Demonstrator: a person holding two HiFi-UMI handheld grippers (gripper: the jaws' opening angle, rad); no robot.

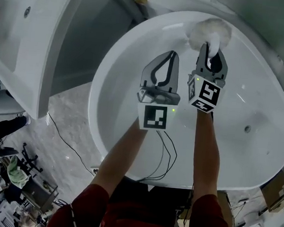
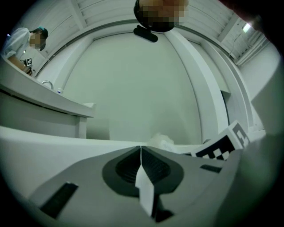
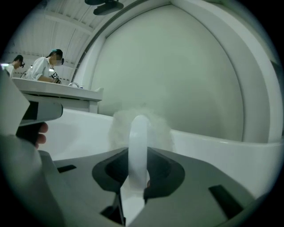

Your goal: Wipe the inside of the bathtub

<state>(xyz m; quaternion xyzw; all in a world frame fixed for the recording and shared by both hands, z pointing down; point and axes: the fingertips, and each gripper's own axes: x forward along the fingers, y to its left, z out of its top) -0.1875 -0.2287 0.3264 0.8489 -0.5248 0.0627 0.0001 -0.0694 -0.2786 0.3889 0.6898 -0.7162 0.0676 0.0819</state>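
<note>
A fluffy brush (image 1: pixel 208 31) is clamped by its handle in the right gripper (image 1: pixel 212 53), against the bathtub (image 1: pixel 106 68) wall. The left gripper (image 1: pixel 172 56) is closed, empty.

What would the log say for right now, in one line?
right gripper: shut on fluffy duster handle | duster head: at bathtub far inner wall | left gripper: shut, empty
</note>
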